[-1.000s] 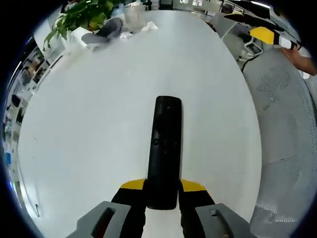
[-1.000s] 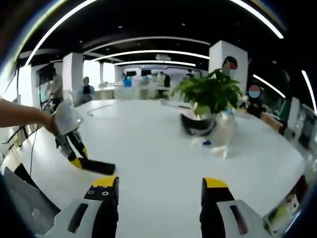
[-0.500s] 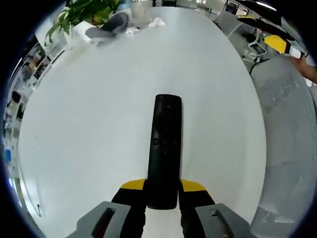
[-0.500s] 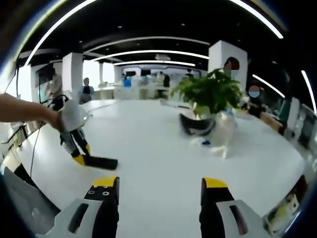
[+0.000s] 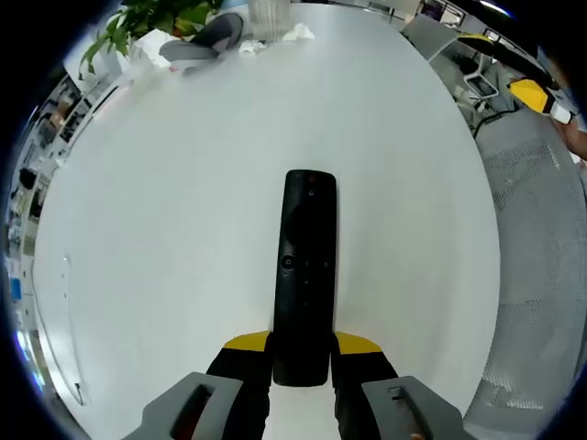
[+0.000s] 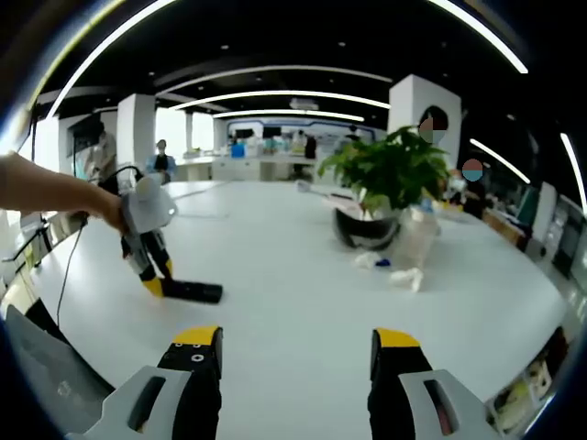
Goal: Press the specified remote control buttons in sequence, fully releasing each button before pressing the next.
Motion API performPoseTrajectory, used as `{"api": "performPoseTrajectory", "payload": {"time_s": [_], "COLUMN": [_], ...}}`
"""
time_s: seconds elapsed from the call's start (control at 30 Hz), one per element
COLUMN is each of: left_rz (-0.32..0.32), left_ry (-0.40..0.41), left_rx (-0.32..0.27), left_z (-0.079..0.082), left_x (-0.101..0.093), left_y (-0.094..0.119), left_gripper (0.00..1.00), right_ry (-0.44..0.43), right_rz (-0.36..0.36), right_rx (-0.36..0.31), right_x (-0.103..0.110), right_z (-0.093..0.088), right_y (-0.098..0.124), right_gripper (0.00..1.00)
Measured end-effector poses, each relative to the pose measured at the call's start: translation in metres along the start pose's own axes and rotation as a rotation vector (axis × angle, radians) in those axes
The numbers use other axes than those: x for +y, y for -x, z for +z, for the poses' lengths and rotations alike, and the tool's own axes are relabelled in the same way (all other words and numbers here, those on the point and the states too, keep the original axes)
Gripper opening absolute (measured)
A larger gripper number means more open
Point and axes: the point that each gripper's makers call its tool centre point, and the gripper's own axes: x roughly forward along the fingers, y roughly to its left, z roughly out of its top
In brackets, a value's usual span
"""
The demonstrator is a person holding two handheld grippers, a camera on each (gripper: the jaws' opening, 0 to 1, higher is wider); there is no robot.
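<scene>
Left gripper view: left gripper (image 5: pixel 301 353) clamped on the near end of the remote (image 5: pixel 304 266); long axis runs along the jaws, far end pointing toward the plant (image 5: pixel 151 16), over the table (image 5: pixel 165 211).

Right gripper view: right gripper (image 6: pixel 298 353) jaws apart, holding nothing. Remote (image 6: pixel 193 291) lies flat left of plant (image 6: pixel 385 170), held by left gripper (image 6: pixel 154 280).

Left hand-held gripper (image 6: pixel 154 286) gripping remote (image 6: pixel 191 291)

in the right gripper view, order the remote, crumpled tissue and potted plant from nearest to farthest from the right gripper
1. remote, left, held by the left gripper
2. crumpled tissue, right
3. potted plant, behind the tissue

Measured from the right gripper; remote and tissue are close to call.
</scene>
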Motion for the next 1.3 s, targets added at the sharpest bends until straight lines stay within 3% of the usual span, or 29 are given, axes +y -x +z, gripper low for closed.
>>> {"api": "performPoseTrajectory", "payload": {"time_s": [0.27,0.77,1.3], "left_rz": [-0.004,0.001,-0.002], "left_ry": [-0.013,0.013,0.015], "left_rx": [0.016,-0.026,-0.008], "left_z": [-0.001,0.001,0.006], "left_x": [0.002,0.011,0.024], "left_y": [0.0,0.001,0.0], "left_gripper": [0.24,0.24,0.24], "right_ry": [0.006,0.007,0.01], "right_rz": [-0.007,0.004,-0.006], "right_rx": [0.002,0.003,0.008], "right_x": [-0.002,0.001,-0.001], "right_z": [-0.001,-0.001,-0.002], "right_y": [0.0,0.0,0.0], "right_gripper": [0.62,0.64,0.62]}}
